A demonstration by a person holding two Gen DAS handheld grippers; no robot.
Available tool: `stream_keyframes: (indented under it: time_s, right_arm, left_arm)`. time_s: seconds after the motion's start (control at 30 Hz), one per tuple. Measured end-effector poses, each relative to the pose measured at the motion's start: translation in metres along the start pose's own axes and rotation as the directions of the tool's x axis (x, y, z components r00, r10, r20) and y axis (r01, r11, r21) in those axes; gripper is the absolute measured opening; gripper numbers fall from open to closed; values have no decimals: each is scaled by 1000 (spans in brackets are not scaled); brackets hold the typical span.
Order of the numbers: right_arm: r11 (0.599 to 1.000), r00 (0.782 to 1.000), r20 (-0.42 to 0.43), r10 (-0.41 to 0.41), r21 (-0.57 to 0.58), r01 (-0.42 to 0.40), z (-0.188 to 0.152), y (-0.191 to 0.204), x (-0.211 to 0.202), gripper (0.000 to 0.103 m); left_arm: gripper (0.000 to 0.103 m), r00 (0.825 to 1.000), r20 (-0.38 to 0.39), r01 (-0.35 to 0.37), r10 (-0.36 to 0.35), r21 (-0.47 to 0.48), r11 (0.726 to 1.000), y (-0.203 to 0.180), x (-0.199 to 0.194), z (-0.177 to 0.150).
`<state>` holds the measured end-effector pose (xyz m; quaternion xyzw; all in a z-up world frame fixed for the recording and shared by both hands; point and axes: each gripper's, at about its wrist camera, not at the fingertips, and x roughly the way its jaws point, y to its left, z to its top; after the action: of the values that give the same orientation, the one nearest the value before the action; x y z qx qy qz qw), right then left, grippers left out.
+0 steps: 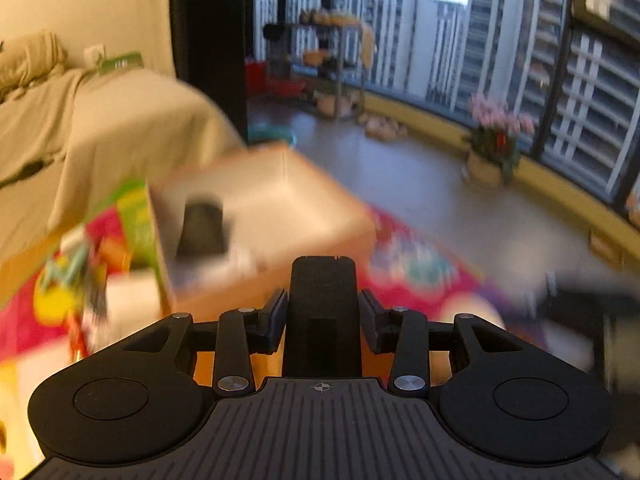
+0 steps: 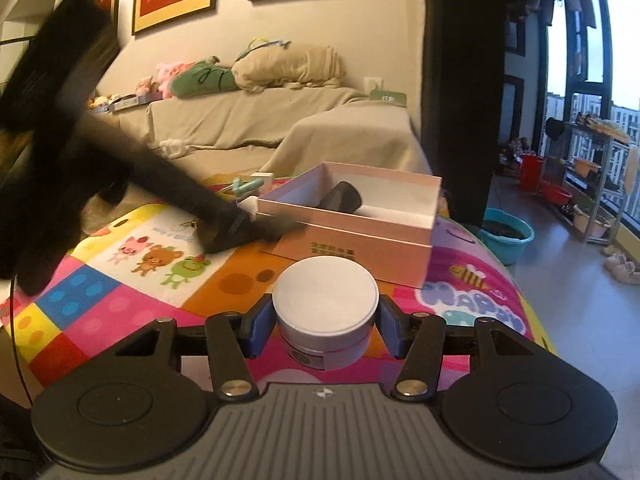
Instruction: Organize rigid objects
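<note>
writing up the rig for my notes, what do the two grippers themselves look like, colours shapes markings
Both share one build: a black body with two round discs, a ribbed grey centre plate with a small crosshair mark, and black linkage bars on silver rivets. The left gripper has black finger pads. The right gripper has blue pads. In the right view a thin dark cable runs down the left edge. No sleeves or hands show.
</note>
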<state>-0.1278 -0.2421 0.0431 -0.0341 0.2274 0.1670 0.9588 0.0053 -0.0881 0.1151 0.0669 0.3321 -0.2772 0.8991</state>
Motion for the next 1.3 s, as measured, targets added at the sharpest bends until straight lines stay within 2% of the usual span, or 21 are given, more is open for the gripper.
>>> stream_keyframes:
  time_s: [0.07,0.13,0.17,0.23,0.3,0.5,0.67,0.8,0.93,1.03,1.13,1.17,1.2,1.3]
  right_arm:
    - [1000,1000,2,-2,19,2,-3,-7,4,54]
    - [999,1000,0,3,46,-3,-5,-14,8,54]
    - [998,1000,-4,3,61,-2,-5,-18,11,54]
    - [997,1000,-13,-11,80,12,-5,-25,17,54]
    - [996,1000,-12,-27,81,28,-6,-29,15,54]
    - [996,998,-35,-51,67,53,0,-43,21,54]
    - [998,1000,-25,-15,57,17,46,-51,45,54]
    - [999,998,-51,-28,38,30,102,-54,100,54]
    - [997,981,-189,-40,58,51,143,-54,184,54]
    - [990,966,-250,-61,108,91,157,-57,231,54]
    - [980,966,-227,-122,128,154,162,-59,260,55]
    - [978,960,-245,-133,127,168,161,-61,267,61]
    - [977,954,-274,-124,137,166,160,-64,272,65]
    - [968,952,-292,-87,200,150,150,-70,260,65]
  left_arm:
    - [43,998,45,59,-54,-116,992,16,21,29]
    - [44,984,79,173,-158,-249,953,37,50,50]
    - [44,982,94,183,-163,-279,942,44,63,55]
    - [43,989,128,112,-79,-283,953,50,74,58]
    - [43,989,143,67,-28,-275,959,55,75,49]
    - [43,980,199,92,-30,-309,947,69,33,-14]
    - [43,985,169,22,25,-271,962,68,-3,-61]
    - [43,990,142,15,21,-251,968,75,-19,-88]
    - [43,989,143,14,29,-294,956,97,-35,-107]
    - [43,985,164,12,46,-339,941,117,-45,-116]
    - [43,982,175,4,69,-387,922,136,-48,-121]
    - [43,981,175,-1,77,-400,916,141,-49,-124]
    - [43,981,172,-7,86,-414,910,146,-49,-127]
    - [43,982,155,-27,107,-449,893,160,-46,-132]
